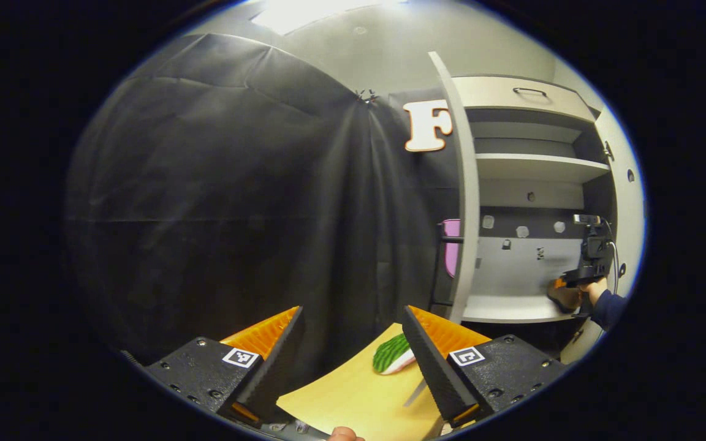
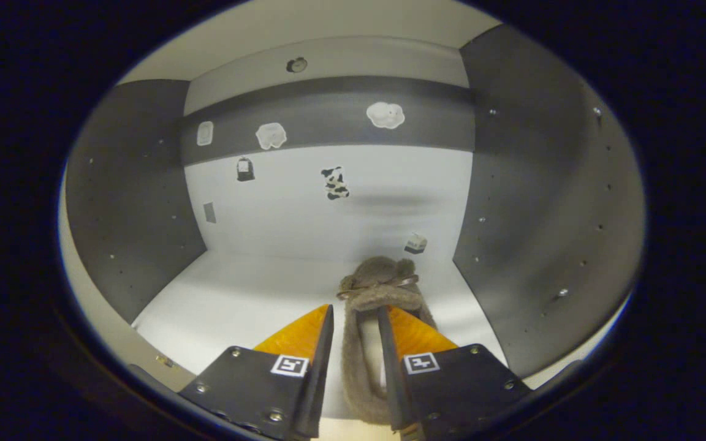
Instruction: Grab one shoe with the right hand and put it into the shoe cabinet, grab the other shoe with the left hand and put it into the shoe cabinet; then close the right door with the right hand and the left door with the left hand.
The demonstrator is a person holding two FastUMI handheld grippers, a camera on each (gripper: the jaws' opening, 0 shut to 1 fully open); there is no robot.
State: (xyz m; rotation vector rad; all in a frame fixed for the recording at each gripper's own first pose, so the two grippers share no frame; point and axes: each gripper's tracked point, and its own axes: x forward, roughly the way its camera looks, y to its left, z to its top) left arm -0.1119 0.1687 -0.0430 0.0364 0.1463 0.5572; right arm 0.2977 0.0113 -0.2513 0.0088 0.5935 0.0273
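Note:
A brown fuzzy shoe lies on the white floor of the shoe cabinet's lower compartment, toe toward the back wall. My right gripper is shut on the shoe's left side wall, one finger outside it and one inside the opening. In the left gripper view, that gripper and the hand holding it reach into the cabinet, with the brown shoe at the shelf's right end. My left gripper hangs open over a yellow table. A green and white shoe lies there, just ahead of its right finger.
The cabinet's left door stands open, edge-on toward me, and the right door is swung open too. A pink object shows behind the left door. Small stickers dot the compartment's back wall. Grey side walls close in on both sides.

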